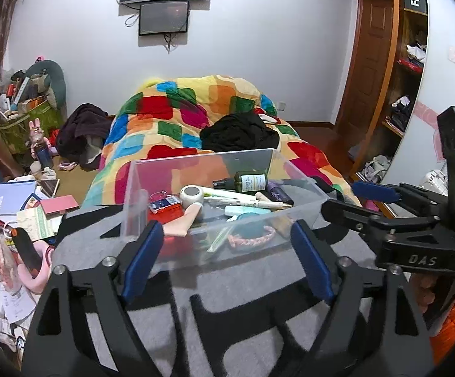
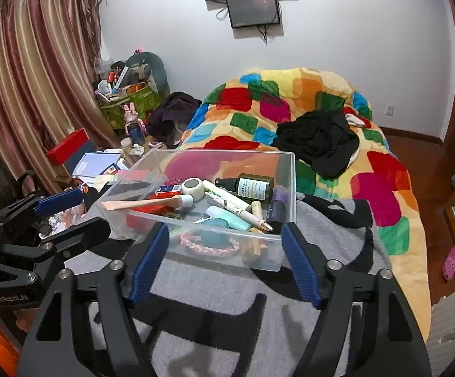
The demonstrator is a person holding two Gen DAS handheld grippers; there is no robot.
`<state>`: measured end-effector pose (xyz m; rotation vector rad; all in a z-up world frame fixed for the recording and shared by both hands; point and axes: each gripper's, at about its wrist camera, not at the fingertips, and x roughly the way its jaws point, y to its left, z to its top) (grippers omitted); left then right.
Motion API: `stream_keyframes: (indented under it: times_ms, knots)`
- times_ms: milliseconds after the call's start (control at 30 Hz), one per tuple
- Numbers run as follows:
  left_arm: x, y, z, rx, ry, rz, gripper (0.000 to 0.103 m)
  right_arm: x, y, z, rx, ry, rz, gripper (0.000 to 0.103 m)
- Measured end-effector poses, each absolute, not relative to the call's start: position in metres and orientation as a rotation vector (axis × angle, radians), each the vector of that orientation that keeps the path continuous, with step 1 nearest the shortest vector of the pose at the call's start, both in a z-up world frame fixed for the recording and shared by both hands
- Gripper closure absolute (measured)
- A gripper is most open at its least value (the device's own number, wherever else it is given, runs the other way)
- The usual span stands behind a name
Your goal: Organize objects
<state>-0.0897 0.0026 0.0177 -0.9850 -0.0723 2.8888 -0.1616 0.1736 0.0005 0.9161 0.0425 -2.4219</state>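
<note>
A clear plastic bin (image 1: 152, 169) (image 2: 287, 169) stands on a grey and black blanket (image 1: 243, 289) (image 2: 227, 286) at the foot of the bed. It holds a dark green spray bottle (image 1: 251, 181) (image 2: 254, 186), a white round jar (image 1: 191, 193) (image 2: 193, 188), white tubes, a teal tube (image 2: 227, 217), a purple bottle (image 2: 278, 202), a red packet and a pink braided band (image 1: 249, 237) (image 2: 210, 245). My left gripper (image 1: 224, 235) (image 2: 67, 210) is open and empty just short of the bin's near wall. My right gripper (image 2: 224, 238) (image 1: 350, 196) is open and empty, also at the near wall.
A multicoloured quilt (image 1: 177, 119) (image 2: 381, 188) covers the bed, with black clothing (image 1: 238, 135) (image 2: 318, 139) on it. Left of the bed lie books, papers, a red box (image 2: 68, 146) and a pink rabbit toy (image 1: 37, 136). Wooden shelves (image 1: 406, 72) stand at the right.
</note>
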Motion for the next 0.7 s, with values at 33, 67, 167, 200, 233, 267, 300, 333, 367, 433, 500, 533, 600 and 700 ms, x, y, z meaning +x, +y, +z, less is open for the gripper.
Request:
stream_keyframes:
  times_ms: [33, 67, 167, 200, 233, 267, 300, 333, 367, 433, 500, 533, 600, 700]
  knots:
    - [-0.087, 0.001, 0.016, -0.982, -0.081, 2.896, 0.014, -0.159, 0.173, 0.000, 0.911, 0.045, -2.425, 0.024]
    - [-0.085, -0.001, 0.015, -0.982, -0.090, 2.899, 0.012, -0.156, 0.173, 0.000, 0.905, 0.047, -2.429, 0.023]
    - [-0.080, -0.003, 0.008, -0.997, -0.107, 2.904, 0.011, -0.149, 0.173, -0.002, 0.897, 0.062, -2.437, 0.021]
    - [-0.079, -0.004, 0.005, -1.007, -0.111, 2.904, 0.011, -0.147, 0.173, -0.002, 0.895, 0.064, -2.441, 0.021]
    - [-0.078, -0.004, 0.003, -1.017, -0.117, 2.904, 0.011, -0.145, 0.174, -0.004, 0.895, 0.063, -2.443, 0.020]
    - [-0.077, -0.005, 0.000, -1.025, -0.122, 2.903, 0.011, -0.143, 0.174, -0.005, 0.896, 0.061, -2.445, 0.020]
    - [-0.076, -0.006, -0.003, -1.035, -0.130, 2.901, 0.011, -0.141, 0.174, -0.006, 0.898, 0.060, -2.445, 0.019]
    - [-0.075, -0.007, -0.005, -1.040, -0.136, 2.901, 0.010, -0.140, 0.174, -0.008, 0.900, 0.062, -2.446, 0.019]
    - [-0.074, -0.008, -0.006, -1.043, -0.144, 2.902, 0.010, -0.139, 0.174, -0.008, 0.900, 0.065, -2.448, 0.019]
    - [-0.073, -0.009, -0.009, -1.045, -0.154, 2.905, 0.010, -0.136, 0.174, -0.009, 0.897, 0.071, -2.456, 0.019]
    - [-0.072, -0.009, -0.010, -1.045, -0.152, 2.912, 0.010, -0.134, 0.175, -0.009, 0.890, 0.074, -2.461, 0.019]
    - [-0.071, -0.009, -0.010, -1.044, -0.151, 2.915, 0.010, -0.132, 0.175, -0.009, 0.886, 0.074, -2.463, 0.019]
    - [-0.069, -0.009, -0.010, -1.039, -0.155, 2.915, 0.010, -0.130, 0.174, -0.009, 0.879, 0.078, -2.463, 0.019]
    - [-0.068, -0.010, -0.011, -1.037, -0.172, 2.917, 0.009, -0.128, 0.173, -0.009, 0.872, 0.084, -2.460, 0.019]
